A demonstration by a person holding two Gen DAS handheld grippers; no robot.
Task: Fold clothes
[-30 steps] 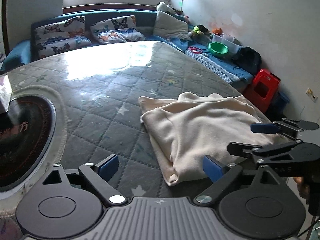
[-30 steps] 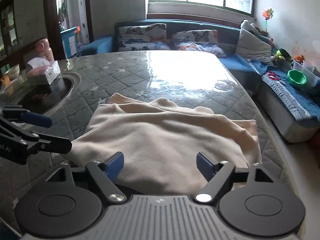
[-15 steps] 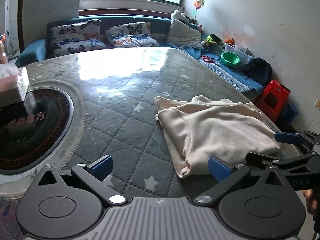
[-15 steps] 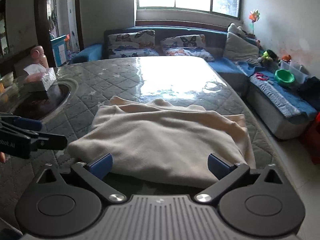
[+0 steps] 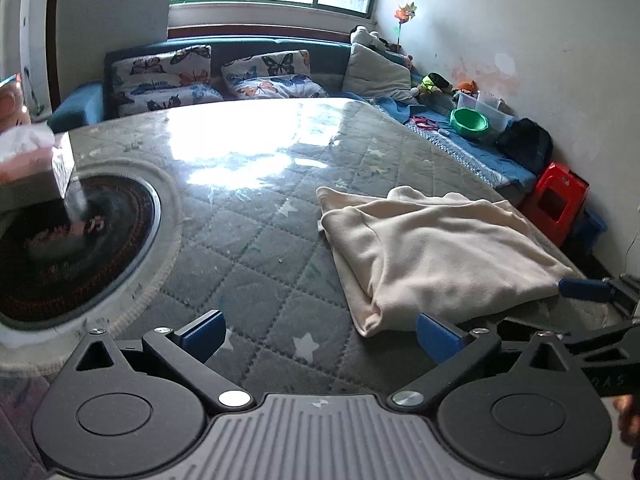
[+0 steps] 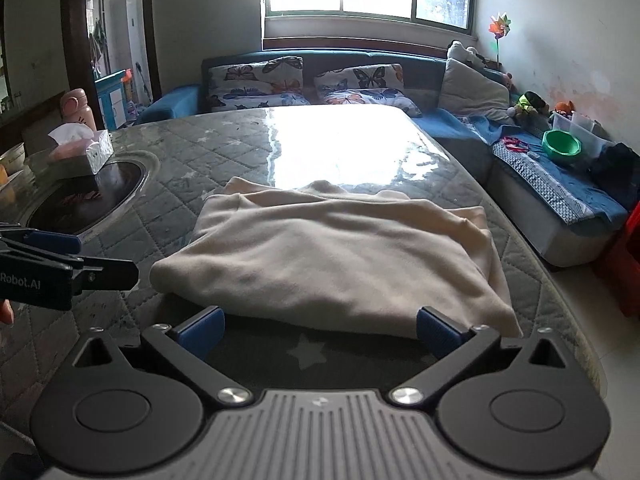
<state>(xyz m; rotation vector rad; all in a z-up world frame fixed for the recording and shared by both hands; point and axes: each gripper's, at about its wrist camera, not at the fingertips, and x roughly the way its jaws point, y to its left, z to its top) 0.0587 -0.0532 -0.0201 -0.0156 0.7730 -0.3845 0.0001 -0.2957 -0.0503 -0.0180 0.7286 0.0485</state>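
Observation:
A cream garment (image 5: 436,248) lies folded into a rough rectangle on the grey quilted table cover, near its right edge; it also fills the middle of the right wrist view (image 6: 336,256). My left gripper (image 5: 318,334) is open and empty, just short of the garment's near left corner. My right gripper (image 6: 318,330) is open and empty, just short of the garment's near edge. Each gripper shows at the side of the other's view, the right one (image 5: 588,292) and the left one (image 6: 60,264).
A round dark inset (image 5: 68,240) with a tissue box (image 6: 80,148) sits at the table's left. A blue sofa with butterfly cushions (image 6: 260,80) runs behind. A bench with a green bowl (image 6: 560,146) and a red stool (image 5: 560,200) stand at the right.
Both grippers have drawn back and away from the garment, so it looks smaller and farther. The garment lies still. Both pairs of jaws stay open.

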